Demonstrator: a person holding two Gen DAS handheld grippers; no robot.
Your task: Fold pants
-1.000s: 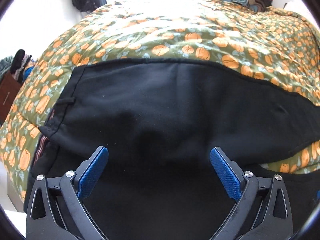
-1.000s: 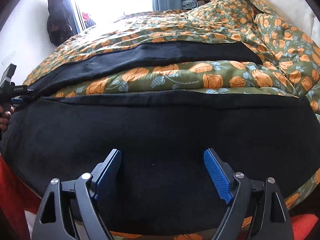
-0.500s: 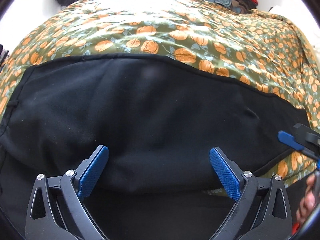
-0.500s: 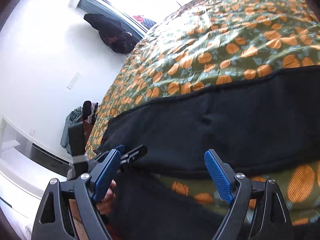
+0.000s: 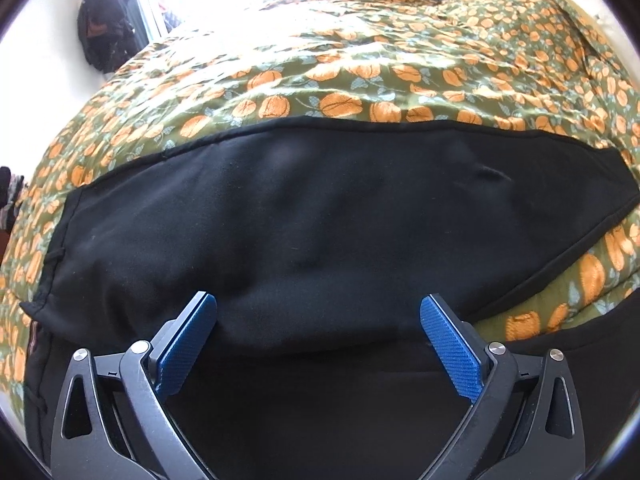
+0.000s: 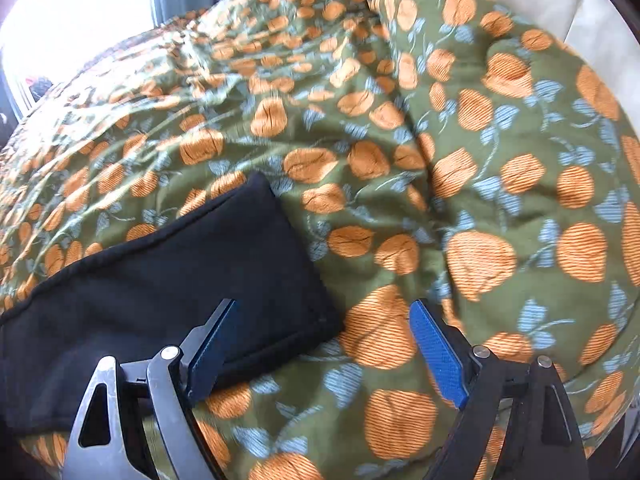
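Pants [image 5: 320, 220]: black, spread flat across the bedspread [image 5: 360, 80], long axis running left to right; far leg lying smooth, near leg a separate dark band below it, a strip of bedspread showing between the two toward the right

Leg end [image 6: 248, 264]: squared hem of the far leg resting on the bedspread, lower corner just ahead of the right claw

Left claw [image 5: 318, 334]: wide open, nothing held; poised low over the near edge of the far leg, both blue pads clear of the cloth as far as can be told

Right claw [image 6: 322, 344]: wide open, nothing held; left pad over the hem corner, right pad over bare bedspread

Change, left view: framing shifted back leftward compared with half a second ago; waist end of the pants back in sight at left, other claw and hand gone from the right edge

Change, right view: swung from the waist end of the pants, seen half a second ago, to the leg end; motion blur present

Meaning for task: no fold made yet; claws now stationed one toward each end of the far leg, likely in readiness to pinch and bring one leg over the other

Next move, judged: close on a hem corner and an edge, lift evenly

Risk: thin cloth slipping from a shallow pinch
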